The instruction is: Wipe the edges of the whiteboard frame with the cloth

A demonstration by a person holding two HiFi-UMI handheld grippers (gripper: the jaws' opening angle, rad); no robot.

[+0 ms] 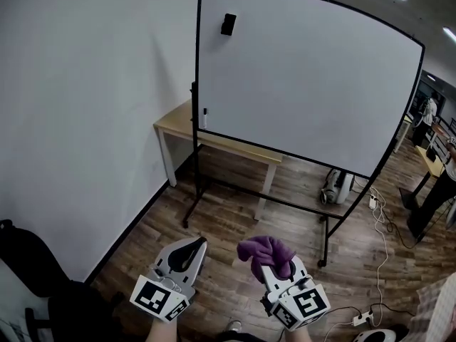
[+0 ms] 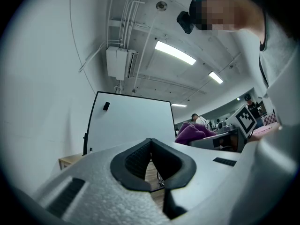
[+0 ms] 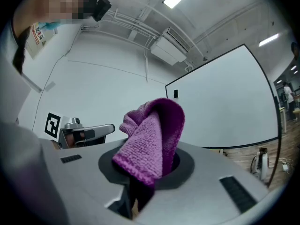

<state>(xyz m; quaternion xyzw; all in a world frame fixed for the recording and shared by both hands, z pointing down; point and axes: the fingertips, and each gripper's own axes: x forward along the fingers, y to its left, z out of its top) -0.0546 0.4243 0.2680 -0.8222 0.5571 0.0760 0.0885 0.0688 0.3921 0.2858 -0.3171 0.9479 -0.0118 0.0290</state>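
A large whiteboard [image 1: 306, 77] with a thin black frame [image 1: 197, 63] stands on a wheeled stand ahead of me, well beyond both grippers. It also shows far off in the left gripper view as the whiteboard [image 2: 133, 123] and in the right gripper view as the whiteboard [image 3: 225, 111]. My right gripper [image 1: 274, 266] is shut on a purple cloth [image 1: 265, 251], which bunches up above the jaws; the same cloth [image 3: 152, 137] fills the middle of the right gripper view. My left gripper [image 1: 187, 251] is held low beside it, shut with nothing in it.
A black eraser [image 1: 228, 24] sticks near the board's top left. A wooden table [image 1: 178, 123] stands behind the board by the white wall. A vacuum cleaner [image 1: 335, 186], cables and a power strip [image 1: 360, 318] lie on the wood floor at right. A person [image 1: 438, 184] stands far right.
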